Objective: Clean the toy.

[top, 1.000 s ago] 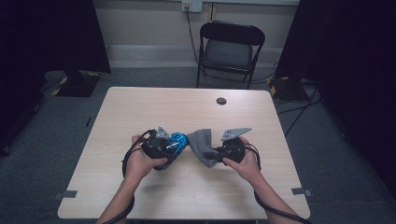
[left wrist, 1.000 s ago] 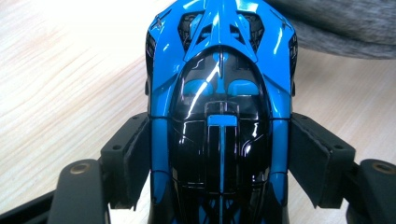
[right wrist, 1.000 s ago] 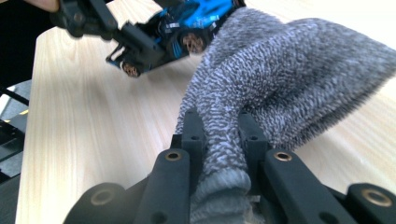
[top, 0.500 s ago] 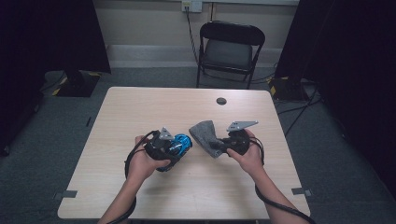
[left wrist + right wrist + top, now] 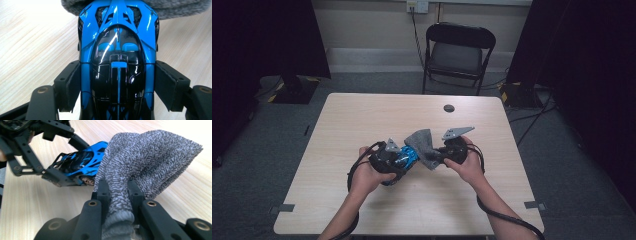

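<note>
1. Two grippers meet over the middle of the pale wooden table [image 5: 362, 125].
2. The left gripper [image 5: 117, 82] clamps the glossy blue-and-black toy car [image 5: 117, 50] by its flanks, the car's long axis running straight out between the jaws, towards the cloth.
3. The right gripper [image 5: 118, 191] pinches a bunched grey knitted cloth [image 5: 147, 157].
4. The cloth touches the car's far end, so the right hand is likely the one to wipe.
</note>
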Demonstrator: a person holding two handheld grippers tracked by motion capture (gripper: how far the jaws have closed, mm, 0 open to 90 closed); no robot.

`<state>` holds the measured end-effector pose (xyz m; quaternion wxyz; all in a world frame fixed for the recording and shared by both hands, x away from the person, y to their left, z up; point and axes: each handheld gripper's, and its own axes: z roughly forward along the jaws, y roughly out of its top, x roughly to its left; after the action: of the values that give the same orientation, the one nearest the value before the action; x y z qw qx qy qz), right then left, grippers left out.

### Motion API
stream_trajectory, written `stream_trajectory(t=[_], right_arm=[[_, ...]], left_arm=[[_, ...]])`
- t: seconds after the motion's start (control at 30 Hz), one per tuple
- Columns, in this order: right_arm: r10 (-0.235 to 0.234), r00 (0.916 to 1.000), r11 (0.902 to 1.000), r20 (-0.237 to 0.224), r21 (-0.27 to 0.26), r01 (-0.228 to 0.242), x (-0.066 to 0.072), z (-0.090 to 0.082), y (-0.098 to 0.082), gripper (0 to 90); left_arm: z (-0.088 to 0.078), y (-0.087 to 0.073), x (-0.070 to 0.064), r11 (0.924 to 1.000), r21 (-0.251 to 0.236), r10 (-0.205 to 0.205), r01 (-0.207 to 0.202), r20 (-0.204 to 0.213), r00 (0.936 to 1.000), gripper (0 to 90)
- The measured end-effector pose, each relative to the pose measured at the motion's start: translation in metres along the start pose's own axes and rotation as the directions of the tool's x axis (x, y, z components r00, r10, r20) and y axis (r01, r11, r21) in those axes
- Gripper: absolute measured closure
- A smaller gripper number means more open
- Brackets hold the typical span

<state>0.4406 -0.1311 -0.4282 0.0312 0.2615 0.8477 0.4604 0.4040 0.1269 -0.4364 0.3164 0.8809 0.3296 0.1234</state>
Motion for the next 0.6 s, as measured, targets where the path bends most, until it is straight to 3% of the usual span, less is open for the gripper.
stream_trajectory(t=[0.4, 0.6], right_arm=[[-0.040, 0.9985, 0.9992, -0.037, -0.002, 0.040, 0.014, -0.003, -0.007, 77.0], [-0.031, 0.9981, 0.9995, -0.053, -0.007, 0.031, 0.016, -0.005, -0.016, 77.0]], left_arm=[[-0.001, -0.003, 0.009, 0.9997, -0.005, -0.023, 0.022, -0.025, 0.9994, 28.1], [-0.003, -0.006, 0.015, 0.9987, -0.013, -0.050, 0.049, -0.037, 0.9981, 28.1]])
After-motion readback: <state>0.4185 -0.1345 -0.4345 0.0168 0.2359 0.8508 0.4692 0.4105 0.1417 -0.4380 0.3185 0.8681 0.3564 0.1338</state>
